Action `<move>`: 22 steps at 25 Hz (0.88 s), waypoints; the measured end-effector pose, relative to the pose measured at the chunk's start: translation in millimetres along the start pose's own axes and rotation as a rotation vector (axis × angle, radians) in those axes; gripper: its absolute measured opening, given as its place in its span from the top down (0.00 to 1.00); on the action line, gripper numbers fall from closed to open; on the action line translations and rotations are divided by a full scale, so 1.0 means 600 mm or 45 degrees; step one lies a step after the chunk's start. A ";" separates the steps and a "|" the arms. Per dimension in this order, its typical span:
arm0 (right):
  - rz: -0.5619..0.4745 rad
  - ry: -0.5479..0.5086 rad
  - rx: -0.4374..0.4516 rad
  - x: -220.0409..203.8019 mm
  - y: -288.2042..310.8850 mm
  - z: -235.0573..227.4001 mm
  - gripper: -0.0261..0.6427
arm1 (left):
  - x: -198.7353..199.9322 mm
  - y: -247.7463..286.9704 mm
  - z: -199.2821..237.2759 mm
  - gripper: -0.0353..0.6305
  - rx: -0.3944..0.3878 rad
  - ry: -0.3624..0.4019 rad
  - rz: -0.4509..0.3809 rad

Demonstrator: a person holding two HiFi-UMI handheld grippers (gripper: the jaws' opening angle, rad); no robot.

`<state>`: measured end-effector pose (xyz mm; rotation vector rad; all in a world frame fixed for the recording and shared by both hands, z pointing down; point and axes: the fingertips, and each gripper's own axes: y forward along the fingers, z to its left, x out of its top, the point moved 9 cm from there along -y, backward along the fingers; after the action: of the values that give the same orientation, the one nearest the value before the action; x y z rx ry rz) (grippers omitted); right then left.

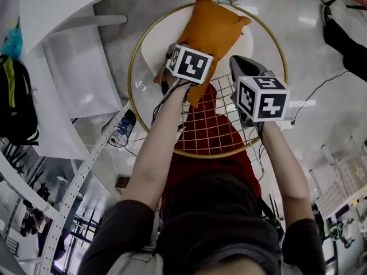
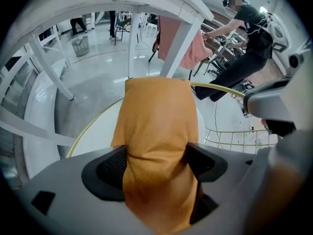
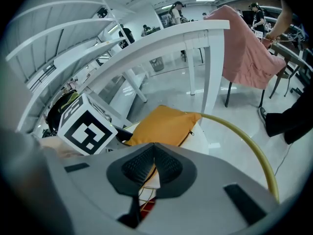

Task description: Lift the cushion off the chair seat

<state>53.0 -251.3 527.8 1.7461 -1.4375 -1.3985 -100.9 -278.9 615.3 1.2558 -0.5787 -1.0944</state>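
1. The left gripper (image 2: pixel 156 163) has the orange cushion (image 1: pixel 213 30) between its two fingers. The dark pad (image 2: pixel 111 168) at 9 o'clock and the other one at 3 o'clock both press into the fabric, and the cloth is creased and narrower where they meet it. The fingers stand wide, because the cushion fills all the gap.
2. The grip is on the near end of the cushion, at 6 o'clock of it in the head view. That end is hidden under the marker cube (image 1: pixel 189 63).
3. The far part of the cushion is over the white chair seat (image 1: pixel 156 42), at 12 o'clock inside the gold ring (image 1: pixel 133 67). I cannot tell if this part touches the seat.
4. The right gripper (image 3: pixel 153 163) has its fingers together. The two pads meet at their tips and hold nothing.
5. The right gripper touches no thing. In its own view the cushion is ahead at 12 o'clock, apart from the tips. In the head view it hangs at 4 o'clock of the cushion, over the wire grid (image 1: pixel 226 139).
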 end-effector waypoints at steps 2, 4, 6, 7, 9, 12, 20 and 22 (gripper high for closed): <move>0.007 -0.001 -0.001 0.000 0.002 -0.001 0.93 | 0.001 0.004 0.000 0.37 -0.003 -0.005 0.025; 0.016 -0.001 -0.005 -0.002 0.005 -0.004 0.93 | 0.003 0.008 0.001 0.37 0.005 -0.003 0.045; 0.022 0.001 -0.011 -0.003 0.007 -0.007 0.93 | 0.005 0.013 0.001 0.37 0.016 0.004 0.063; 0.023 0.002 -0.014 -0.003 0.008 -0.008 0.93 | 0.007 0.014 0.000 0.37 0.023 0.007 0.071; 0.028 0.004 -0.018 -0.001 0.010 -0.009 0.93 | 0.011 0.017 -0.001 0.38 0.036 0.015 0.092; 0.037 0.006 -0.022 0.002 0.012 -0.007 0.93 | 0.016 0.018 -0.005 0.42 0.038 0.036 0.100; 0.039 -0.005 -0.022 -0.003 0.011 0.006 0.93 | 0.007 0.012 -0.006 0.55 0.014 0.051 0.066; 0.039 -0.007 -0.027 -0.004 0.008 0.009 0.93 | 0.006 0.007 -0.008 0.57 0.008 0.060 0.065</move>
<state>46.2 -249.4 531.0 1.7012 -1.4417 -1.3989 -94.0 -280.1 617.6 1.2622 -0.5757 -1.0192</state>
